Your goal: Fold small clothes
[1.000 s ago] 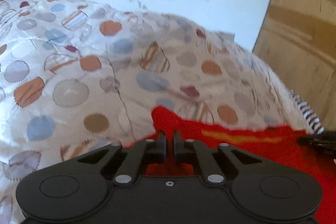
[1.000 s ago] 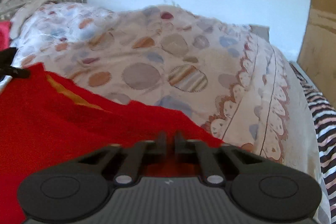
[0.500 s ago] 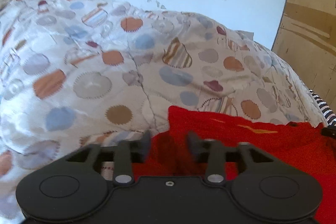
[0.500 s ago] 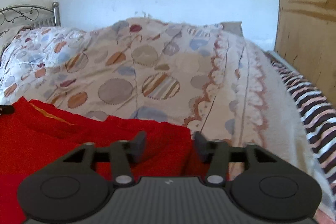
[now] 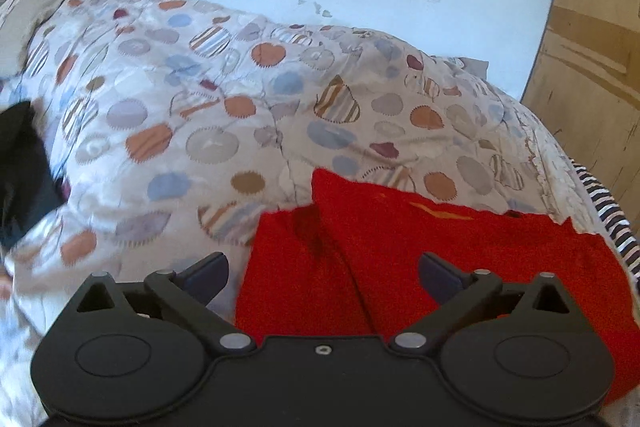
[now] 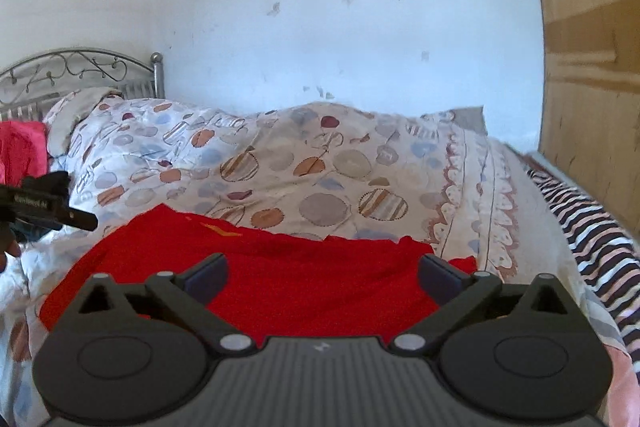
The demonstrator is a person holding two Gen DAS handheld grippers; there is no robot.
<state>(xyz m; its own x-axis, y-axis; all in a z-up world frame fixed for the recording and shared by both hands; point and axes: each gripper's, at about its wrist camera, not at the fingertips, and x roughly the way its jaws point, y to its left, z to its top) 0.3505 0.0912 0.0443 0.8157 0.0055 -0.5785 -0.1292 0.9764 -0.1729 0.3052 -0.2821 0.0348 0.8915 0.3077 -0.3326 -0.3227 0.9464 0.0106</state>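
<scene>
A small red garment [image 5: 400, 259] lies flat on the patterned quilt [image 5: 208, 147], one layer folded over another, with a thin yellow mark near its far edge. My left gripper [image 5: 324, 267] hovers over its left part, jaws opening wide, pads clear of the cloth. In the right wrist view the same red garment [image 6: 260, 259] spreads below my right gripper [image 6: 323, 269], whose jaws are also opening and grip nothing. A black finger [image 6: 80, 217] of the left gripper shows at the left edge of that view, beside the garment.
The quilt [image 6: 320, 167] covers a bed with a metal headboard [image 6: 80, 67]. A pink cloth [image 6: 20, 151] lies near the pillow, something dark [image 5: 20, 167] at the left. A striped sheet [image 6: 592, 239] and a wooden panel [image 6: 592, 67] lie to the right, a white wall behind.
Both grippers were shut on the red garment's edge; both have let go, opened wide and drawn back and up. The garment now lies loose on the quilt.
</scene>
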